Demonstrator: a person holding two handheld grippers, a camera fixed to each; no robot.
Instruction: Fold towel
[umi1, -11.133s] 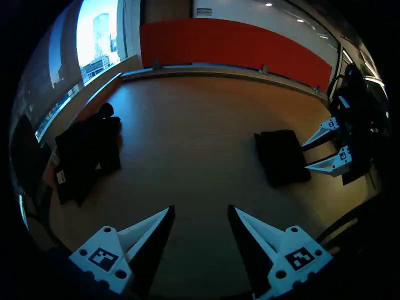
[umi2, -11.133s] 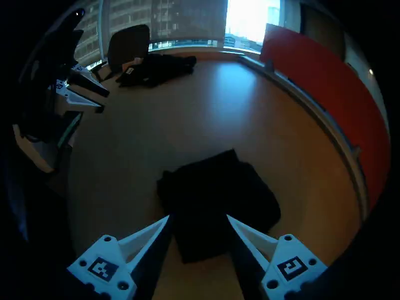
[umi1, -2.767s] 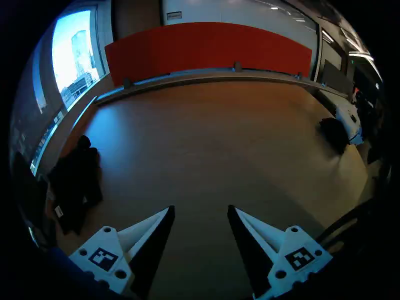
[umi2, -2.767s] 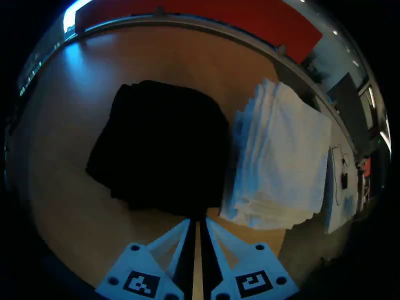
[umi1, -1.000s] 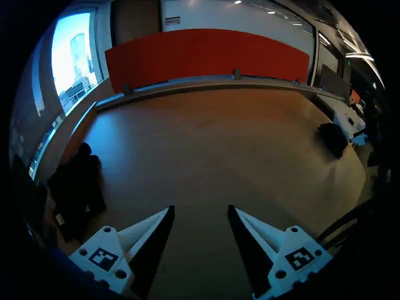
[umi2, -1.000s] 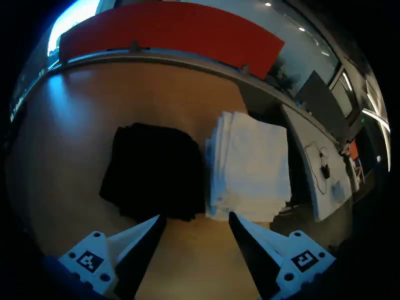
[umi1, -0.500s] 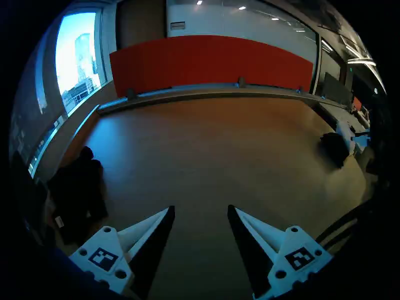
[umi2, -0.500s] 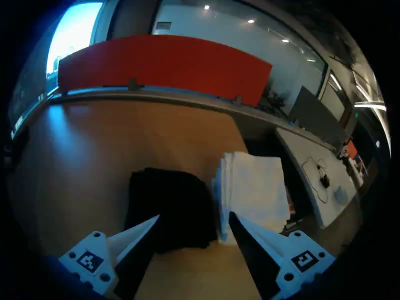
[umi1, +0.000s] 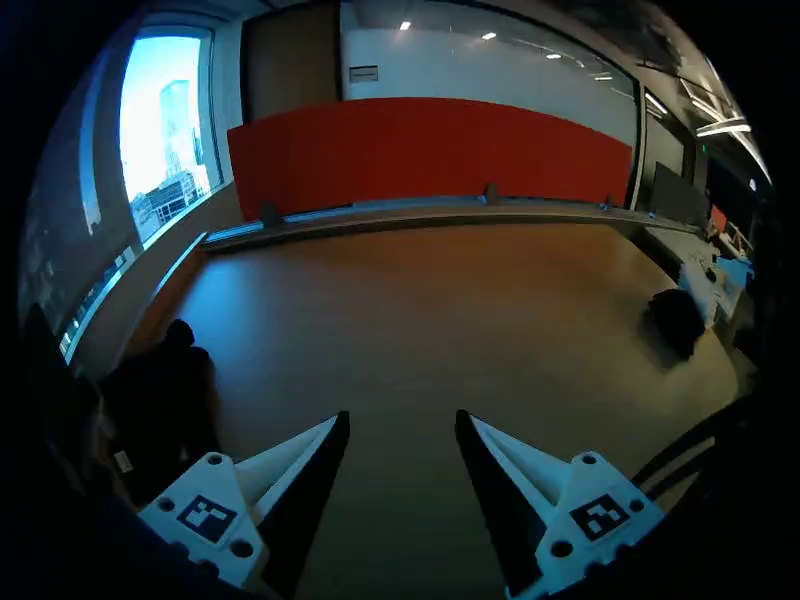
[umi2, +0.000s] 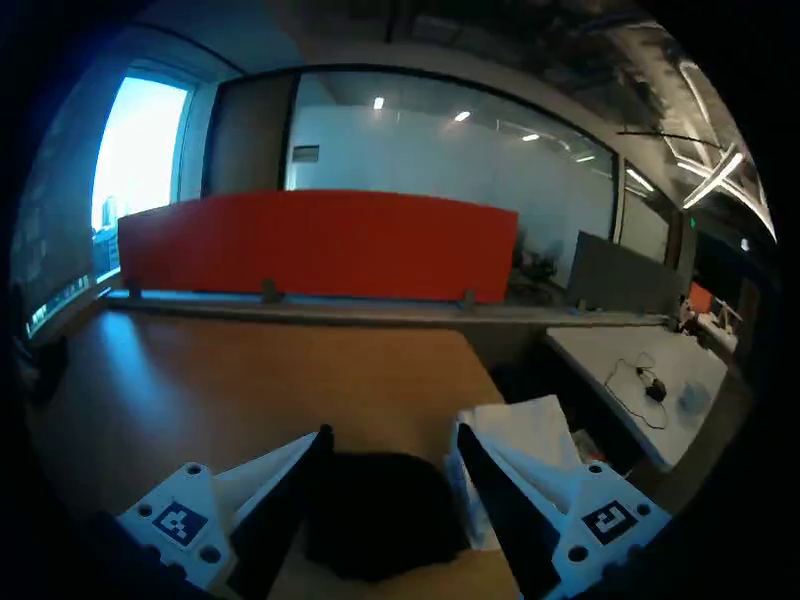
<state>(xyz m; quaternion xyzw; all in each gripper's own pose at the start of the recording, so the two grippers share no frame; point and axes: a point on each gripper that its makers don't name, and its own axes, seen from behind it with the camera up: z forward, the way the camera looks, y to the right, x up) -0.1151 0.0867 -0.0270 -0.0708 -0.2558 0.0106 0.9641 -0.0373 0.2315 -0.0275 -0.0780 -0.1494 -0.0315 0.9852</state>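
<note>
Right gripper view, fingers: right gripper (umi2: 392, 432) has its fingers apart, nothing between them, raised off the table (umi2: 250, 390).
Towel from right fingers: black towel (umi2: 385, 515) lies folded flat just below and between the tips, at the near edge of the view.
Towel neighbour: white stack (umi2: 525, 425) just to its right, close enough that I can't tell whether they touch.
Towel long axis: cannot tell; too much of it sits under the fingers.
Left gripper view, fingers: left gripper (umi1: 400, 415) also has its fingers apart and empty, over bare table (umi1: 430, 320).
Towel from left fingers: black towel (umi1: 678, 318) is far right, near the table's right edge, well apart from these tips.
Nearer hand: right, clearly.
Other cloth: dark heap (umi1: 160, 400) at near left, near the left fingers; could be more towels, can't tell.
Background: red partition (umi1: 430, 150) along the far table edge, window (umi1: 165, 140) at far left.
Change, right: 2.8 s ago these fingers were together at the towel's near edge; they have since parted and the view has tipped up, so towel and stack have slid low and the room has come into sight.
Change, left: barely any; fingers as wide as before, view tipped up slightly.
Stage, my read: this towel looks folded and placed; the next grab probably turns on the left-side heap, which the left hand is closer to.
</note>
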